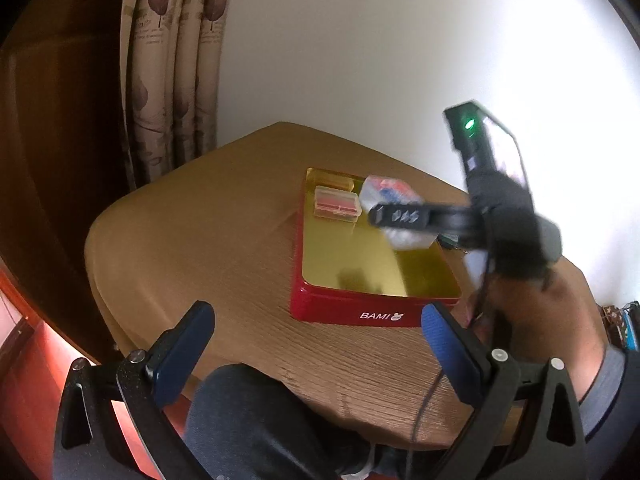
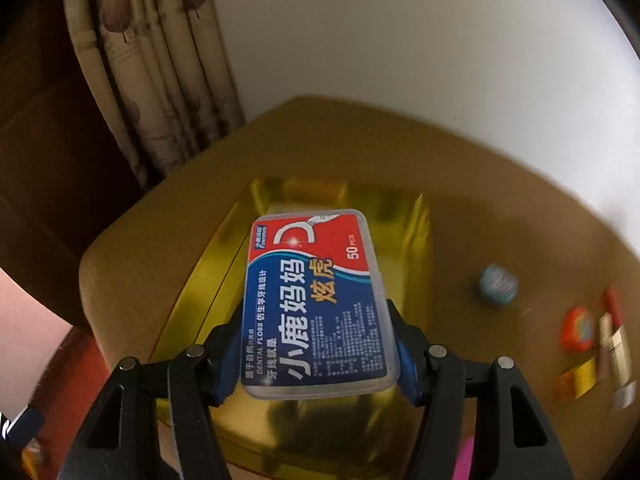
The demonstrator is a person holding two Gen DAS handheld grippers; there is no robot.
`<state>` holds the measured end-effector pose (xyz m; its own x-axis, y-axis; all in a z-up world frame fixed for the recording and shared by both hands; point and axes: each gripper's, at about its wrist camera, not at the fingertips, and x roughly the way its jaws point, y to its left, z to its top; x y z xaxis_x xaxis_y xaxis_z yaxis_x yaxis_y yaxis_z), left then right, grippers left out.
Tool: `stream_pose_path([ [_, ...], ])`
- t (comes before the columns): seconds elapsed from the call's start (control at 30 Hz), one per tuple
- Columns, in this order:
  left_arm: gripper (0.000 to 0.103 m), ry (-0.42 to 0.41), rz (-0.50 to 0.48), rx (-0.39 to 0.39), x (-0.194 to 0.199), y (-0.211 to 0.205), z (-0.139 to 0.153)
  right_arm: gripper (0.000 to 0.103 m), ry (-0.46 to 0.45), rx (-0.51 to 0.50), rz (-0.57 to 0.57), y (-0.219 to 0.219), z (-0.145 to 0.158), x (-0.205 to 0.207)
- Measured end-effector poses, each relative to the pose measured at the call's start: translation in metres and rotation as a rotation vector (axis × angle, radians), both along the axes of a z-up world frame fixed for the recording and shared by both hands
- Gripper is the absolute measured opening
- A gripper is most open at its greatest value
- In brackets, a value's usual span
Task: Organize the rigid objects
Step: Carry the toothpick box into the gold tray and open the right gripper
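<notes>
Both our grippers show: the right gripper (image 2: 316,356) pinches a dental floss box (image 2: 316,304) across its short sides, long axis pointing away from us, above the red tin (image 1: 340,314) near the table's (image 1: 200,240) far right corner. Our left gripper (image 1: 320,328) stands spread, holding nothing.

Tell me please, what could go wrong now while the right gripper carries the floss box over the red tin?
1. The right gripper pinches the dental floss box only at its near end, so the box may tilt or slip out.
2. A small clear case already lies in the far corner of the red tin; the floss box could land on it or push it.
3. The open left gripper hovers near the tin's front edge and could get in the way.
</notes>
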<state>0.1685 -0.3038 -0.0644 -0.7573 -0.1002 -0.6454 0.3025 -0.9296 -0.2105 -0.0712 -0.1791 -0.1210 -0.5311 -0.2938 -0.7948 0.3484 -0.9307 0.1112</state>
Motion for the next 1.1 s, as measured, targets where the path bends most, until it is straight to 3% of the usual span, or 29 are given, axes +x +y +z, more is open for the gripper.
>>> stream_pose_path([
  [0.2,0.102,-0.010,0.013,-0.015,-0.001,-0.001,-0.001,0.063,-0.047,0.032,0.019,-0.033,-0.025,0.002],
  [0.47,0.102,-0.019,0.030,-0.011,-0.001,-0.004,-0.002,0.063,-0.111,0.009,-0.011,-0.045,-0.050,-0.005],
  [0.87,0.102,-0.023,0.043,-0.011,-0.004,-0.003,-0.005,0.064,-0.111,0.042,-0.003,-0.060,-0.067,-0.015],
  [0.97,0.102,0.003,0.038,-0.014,-0.003,0.000,-0.002,0.072,-0.123,-0.002,0.015,-0.050,-0.066,-0.012],
  [1.1,0.102,0.129,0.004,-0.014,0.010,0.009,0.016,0.077,-0.057,-0.082,0.033,-0.031,-0.040,0.003],
])
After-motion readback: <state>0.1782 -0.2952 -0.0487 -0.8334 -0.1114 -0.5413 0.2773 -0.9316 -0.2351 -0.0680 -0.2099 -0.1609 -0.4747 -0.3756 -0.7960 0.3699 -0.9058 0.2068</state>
